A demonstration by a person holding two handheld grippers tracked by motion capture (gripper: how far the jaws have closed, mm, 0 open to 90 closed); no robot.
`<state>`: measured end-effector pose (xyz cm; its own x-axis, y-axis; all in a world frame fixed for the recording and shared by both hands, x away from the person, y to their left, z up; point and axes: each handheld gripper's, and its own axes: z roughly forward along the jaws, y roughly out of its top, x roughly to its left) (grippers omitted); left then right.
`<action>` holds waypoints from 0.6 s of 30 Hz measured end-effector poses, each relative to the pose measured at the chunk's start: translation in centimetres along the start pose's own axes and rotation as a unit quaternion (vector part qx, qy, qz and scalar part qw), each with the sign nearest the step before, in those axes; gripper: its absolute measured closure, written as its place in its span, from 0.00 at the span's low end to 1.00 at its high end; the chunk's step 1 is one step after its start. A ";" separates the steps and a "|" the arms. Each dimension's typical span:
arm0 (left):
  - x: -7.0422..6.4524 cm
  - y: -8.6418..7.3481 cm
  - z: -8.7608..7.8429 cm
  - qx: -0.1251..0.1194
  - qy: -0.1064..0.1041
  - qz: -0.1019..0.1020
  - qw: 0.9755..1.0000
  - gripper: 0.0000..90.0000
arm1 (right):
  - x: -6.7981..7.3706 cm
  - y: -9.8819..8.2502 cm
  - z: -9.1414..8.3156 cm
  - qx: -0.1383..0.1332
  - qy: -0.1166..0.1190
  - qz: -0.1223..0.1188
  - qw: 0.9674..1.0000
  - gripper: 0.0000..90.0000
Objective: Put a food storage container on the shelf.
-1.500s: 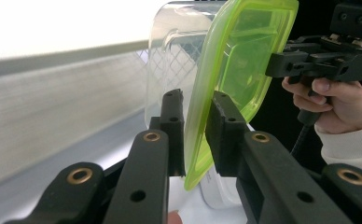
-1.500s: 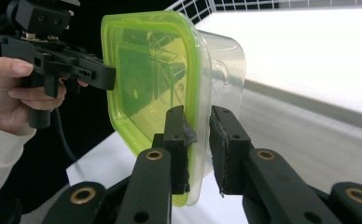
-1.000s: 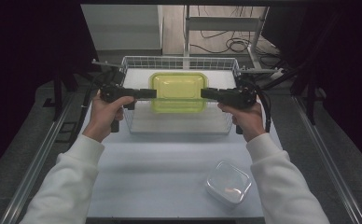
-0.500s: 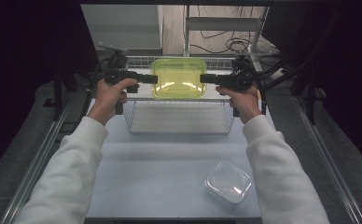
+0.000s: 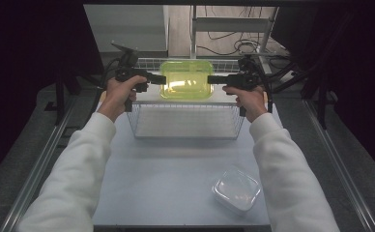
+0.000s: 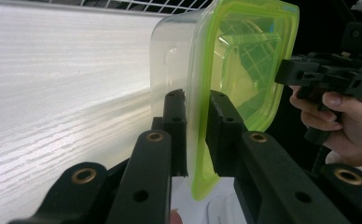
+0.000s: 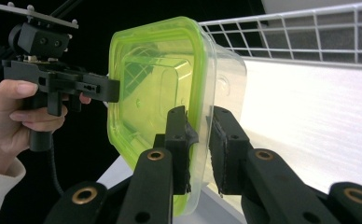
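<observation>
The green-lidded container (image 5: 186,79) has been carried from over the wire basket (image 5: 185,121) toward the frame's top, rim clamped by left gripper (image 5: 162,79) and right gripper (image 5: 210,79) jaws; set-down beyond seems next.

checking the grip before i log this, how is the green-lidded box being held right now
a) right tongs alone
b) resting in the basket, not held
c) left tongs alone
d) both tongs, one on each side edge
d: in the high view the left tongs and right tongs each pinch an opposite edge of the box above the basket.
</observation>
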<state>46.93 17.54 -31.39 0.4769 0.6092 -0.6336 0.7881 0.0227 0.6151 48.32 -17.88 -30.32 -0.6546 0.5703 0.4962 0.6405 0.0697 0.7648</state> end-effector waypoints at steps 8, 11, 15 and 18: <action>1.4 0.5 1.3 0.002 -0.014 -0.040 0.999 0.87 | -1.3 0.0 0.8 0.013 -0.019 0.054 0.998 0.85; 1.7 0.8 1.6 0.001 -0.018 -0.054 0.998 0.86 | -1.8 0.0 1.3 0.012 -0.026 0.076 0.997 0.84; 2.4 1.2 2.0 -0.002 -0.018 -0.078 0.997 0.86 | -2.2 0.0 1.8 0.009 -0.036 0.095 0.995 0.82; 2.9 1.4 2.4 -0.003 -0.018 -0.095 0.995 0.84 | -2.4 0.1 2.3 0.006 -0.046 0.119 0.992 0.80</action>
<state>50.35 17.40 -33.45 0.3331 0.5655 -0.7545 0.8632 0.1390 0.4853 50.91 -17.38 -32.39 -0.4450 0.6444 0.6218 0.7780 -0.0658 0.6249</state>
